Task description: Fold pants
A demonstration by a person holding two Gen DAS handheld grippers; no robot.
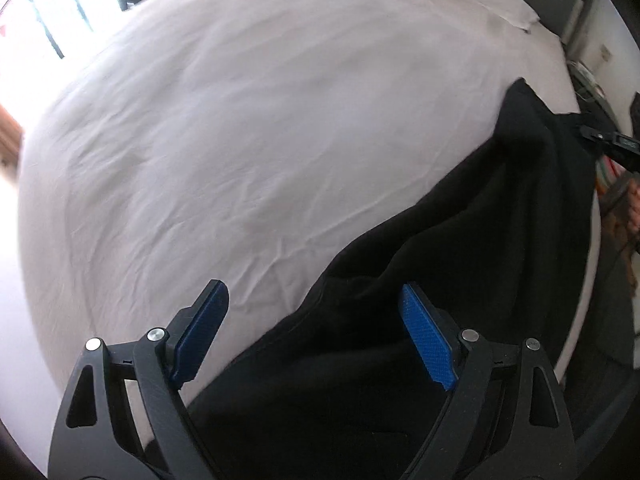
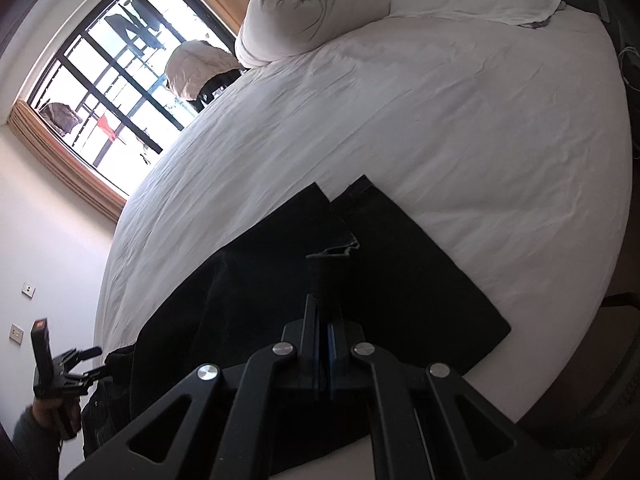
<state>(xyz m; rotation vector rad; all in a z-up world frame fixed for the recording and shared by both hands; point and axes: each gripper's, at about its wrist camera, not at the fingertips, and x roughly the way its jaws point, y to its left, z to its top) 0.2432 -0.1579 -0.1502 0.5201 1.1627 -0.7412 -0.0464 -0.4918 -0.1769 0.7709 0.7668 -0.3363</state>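
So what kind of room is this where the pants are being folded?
Most likely a bedroom in a home. The black pants lie on a large bed with a wrinkled white sheet, a rolled-up duvet and pillows sit at its far end, and a barred window with curtains is beside it.

A wrinkled white bedsheet [image 2: 460,120] covers the wide bed. At its far end sits a rolled cream duvet [image 2: 312,12], touching a flat white pillow [image 2: 480,2]. Behind the bed, a black-barred window [image 2: 108,76] glares bright, framed by a tan pleated curtain [image 2: 60,160]. 2 white wall sockets [image 2: 22,310] dot the pale wall.
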